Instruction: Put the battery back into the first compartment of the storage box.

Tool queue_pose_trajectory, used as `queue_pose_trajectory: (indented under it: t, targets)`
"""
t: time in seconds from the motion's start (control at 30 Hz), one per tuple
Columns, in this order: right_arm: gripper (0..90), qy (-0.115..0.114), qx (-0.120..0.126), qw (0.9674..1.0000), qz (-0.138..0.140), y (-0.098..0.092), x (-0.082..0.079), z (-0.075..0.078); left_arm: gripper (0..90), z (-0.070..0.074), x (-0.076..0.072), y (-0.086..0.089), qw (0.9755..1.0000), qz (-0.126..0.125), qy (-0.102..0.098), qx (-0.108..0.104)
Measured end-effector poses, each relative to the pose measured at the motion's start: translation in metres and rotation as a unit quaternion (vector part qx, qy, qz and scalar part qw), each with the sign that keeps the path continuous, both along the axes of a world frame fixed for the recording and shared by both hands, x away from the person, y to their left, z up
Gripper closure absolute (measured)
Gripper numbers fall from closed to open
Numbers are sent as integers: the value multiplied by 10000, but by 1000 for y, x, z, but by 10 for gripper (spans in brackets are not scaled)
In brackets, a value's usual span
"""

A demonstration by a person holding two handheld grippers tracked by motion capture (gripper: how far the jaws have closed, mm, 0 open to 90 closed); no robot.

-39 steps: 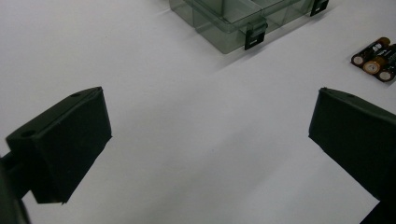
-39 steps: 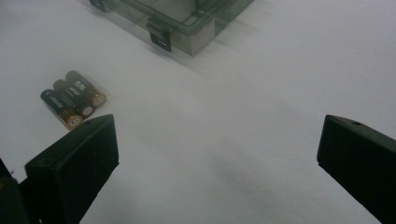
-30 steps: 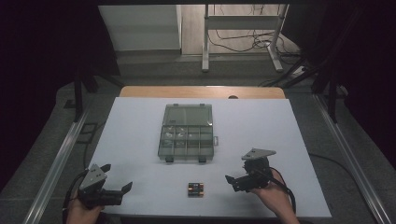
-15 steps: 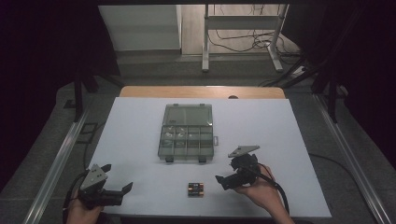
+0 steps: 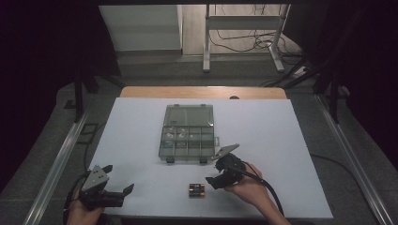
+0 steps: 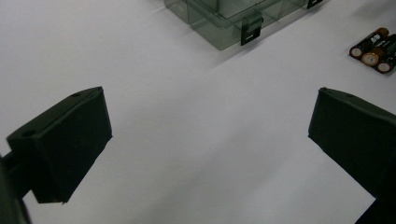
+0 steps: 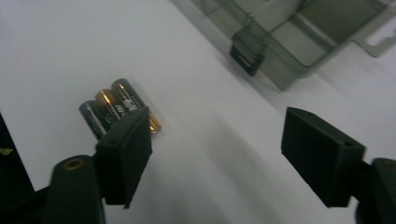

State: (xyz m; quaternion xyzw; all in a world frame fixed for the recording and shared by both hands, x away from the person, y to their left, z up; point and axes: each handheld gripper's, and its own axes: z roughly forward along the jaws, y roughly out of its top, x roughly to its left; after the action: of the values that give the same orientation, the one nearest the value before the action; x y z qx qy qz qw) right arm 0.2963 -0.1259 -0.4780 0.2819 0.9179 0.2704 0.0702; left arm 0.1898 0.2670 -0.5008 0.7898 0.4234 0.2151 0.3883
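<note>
Since the earlier frame, the right gripper (image 5: 212,180) slid left toward the batteries (image 5: 196,189) at the bottom middle, and its jaws had just been closing, still apart with nothing between them. At the lower left, the left gripper (image 5: 126,191) sat with jaws spread wide. Farther up, mid-frame, the clear compartment box (image 5: 187,132) lay on the white table (image 5: 281,140).
</note>
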Motion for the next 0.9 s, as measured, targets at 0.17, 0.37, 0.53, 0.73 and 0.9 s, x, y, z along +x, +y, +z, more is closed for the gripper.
queue_pose_trajectory:
  t: [0.17, 0.37, 0.53, 0.73, 0.9]
  targets:
    - [360, 226, -116, 9992, 312, 15, 2, -5, 4, 0, 0, -1, 10000, -38, 7, 33]
    - [511, 364, -193, 9969, 663, 32, 1, -10, 4, 0, 0, -2, 10000, -54, 2, 57]
    - [585, 406, -316, 9948, 882, 41, 0, -15, 4, 0, 0, -1, 10000, -40, 15, 8]
    - [654, 464, -455, 9921, 1074, 51, 2, -20, 4, 0, 1, 1, 10000, -6, 60, -55]
    - [698, 545, -565, 9903, 1149, 56, 5, -26, 4, 0, 1, 2, 10000, 0, 61, -72]
